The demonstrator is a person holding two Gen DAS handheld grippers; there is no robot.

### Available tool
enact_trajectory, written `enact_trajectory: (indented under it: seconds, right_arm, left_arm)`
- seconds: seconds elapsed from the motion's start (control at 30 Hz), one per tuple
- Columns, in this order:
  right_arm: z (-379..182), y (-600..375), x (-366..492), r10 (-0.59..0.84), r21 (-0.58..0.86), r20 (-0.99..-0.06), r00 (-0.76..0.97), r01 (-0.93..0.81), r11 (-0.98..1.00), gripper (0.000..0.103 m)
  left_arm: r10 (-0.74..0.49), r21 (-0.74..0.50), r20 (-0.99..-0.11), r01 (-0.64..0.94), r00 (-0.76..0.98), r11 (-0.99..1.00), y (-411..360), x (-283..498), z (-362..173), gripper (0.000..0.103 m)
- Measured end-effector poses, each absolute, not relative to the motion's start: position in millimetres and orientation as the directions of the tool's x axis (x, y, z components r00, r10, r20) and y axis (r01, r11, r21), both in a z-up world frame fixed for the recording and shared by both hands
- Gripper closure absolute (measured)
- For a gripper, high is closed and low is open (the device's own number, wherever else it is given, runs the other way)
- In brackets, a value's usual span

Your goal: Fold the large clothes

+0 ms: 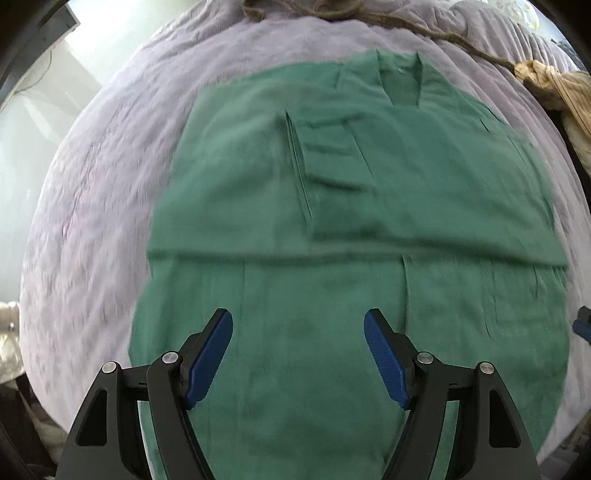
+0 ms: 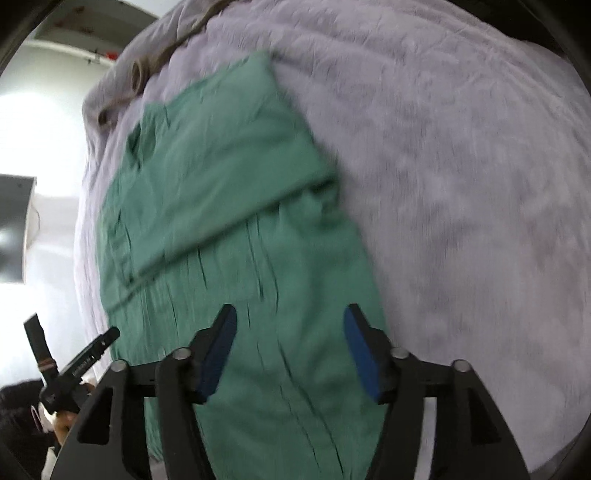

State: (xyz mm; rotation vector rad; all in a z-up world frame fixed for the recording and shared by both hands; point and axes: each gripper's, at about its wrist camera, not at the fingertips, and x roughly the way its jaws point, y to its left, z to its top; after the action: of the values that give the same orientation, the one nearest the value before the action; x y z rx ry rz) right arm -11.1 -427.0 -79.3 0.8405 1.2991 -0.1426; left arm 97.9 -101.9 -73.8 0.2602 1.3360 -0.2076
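Lying lengthwise ahead on the lavender bed (image 1: 92, 221), the green garment (image 1: 332, 206) has its near hem under both empty, spread left tongs (image 1: 298, 325) and right tongs (image 2: 290, 321).

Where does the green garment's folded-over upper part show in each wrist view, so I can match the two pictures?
Left wrist: the folded part fills the upper centre, its lower edge running across the picture above the open left tongs.
Right wrist: the folded part lies upper left, its edge slanting down to the left, beyond the open right tongs.
Shared landmark: the brown cord on the lilac blanket.
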Motion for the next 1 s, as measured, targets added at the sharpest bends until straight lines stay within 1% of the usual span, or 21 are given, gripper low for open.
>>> enact_trajectory:
  seconds: [0.07, 0.1, 0.17, 0.33, 0.37, 0.4, 0.5, 0.53, 0.57, 0.67, 0.77, 1.0]
  right_arm:
    - [-81, -419, -21, 0.373, 0.460, -0.888, 0.269, 0.531, 0.712, 0.038]
    - [-82, -415, -24, 0.381, 0.460, -0.888, 0.257, 0.527, 0.715, 0.037]
    - [-83, -408, -30, 0.398, 0.457, -0.888, 0.230, 0.518, 0.723, 0.028]
    - [-78, -391, -35, 0.406, 0.441, -0.896, 0.182, 0.484, 0.756, 0.026]
    - [-75, -387, -36, 0.407, 0.442, -0.896, 0.181, 0.474, 0.762, 0.024]
    - [-73, -385, -36, 0.406, 0.443, -0.895, 0.183, 0.467, 0.765, 0.020]
    - [-62, -378, -37, 0.392, 0.442, -0.897, 0.204, 0.436, 0.784, 0.017]
    - [-58, -375, -37, 0.389, 0.443, -0.896, 0.212, 0.426, 0.789, 0.010]
    - [-55, -372, -37, 0.385, 0.444, -0.896, 0.221, 0.419, 0.792, 0.000]
    - [-46, -363, -37, 0.362, 0.430, -0.902, 0.237, 0.404, 0.807, 0.000]
    - [-47, -354, -39, 0.380, 0.437, -0.899, 0.217, 0.410, 0.801, 0.000]
    - [-56, -338, -59, 0.401, 0.442, -0.896, 0.191, 0.478, 0.759, 0.000]
  left_arm:
    - [0.003, 0.060, -0.980, 0.278, 0.200, 0.959, -99, 82, -72, 0.028]
    - [0.003, 0.055, -0.982, 0.270, 0.187, 0.961, -96, 76, -71, 0.018]
    - [0.008, 0.052, -0.984, 0.244, 0.180, 0.968, -91, 67, -67, 0.004]
    - [0.036, 0.072, -0.985, 0.211, 0.171, 0.975, -80, 36, -58, 0.004]
    - [0.035, 0.070, -0.986, 0.207, 0.165, 0.976, -77, 30, -56, 0.004]
    - [0.033, 0.065, -0.987, 0.206, 0.157, 0.976, -75, 25, -55, 0.004]
    - [0.034, 0.064, -0.989, 0.206, 0.147, 0.976, -68, 12, -50, 0.003]
    - [0.033, 0.062, -0.989, 0.209, 0.141, 0.976, -67, 9, -49, 0.003]
    - [0.031, 0.059, -0.990, 0.209, 0.137, 0.976, -64, 7, -47, 0.003]
    - [0.019, 0.044, -0.992, 0.205, 0.122, 0.978, -64, 3, -47, 0.003]
    - [0.005, 0.031, -0.993, 0.213, 0.122, 0.976, -64, -3, -45, 0.003]
    - [-0.010, 0.019, -0.993, 0.242, 0.118, 0.970, -52, -12, -47, 0.003]
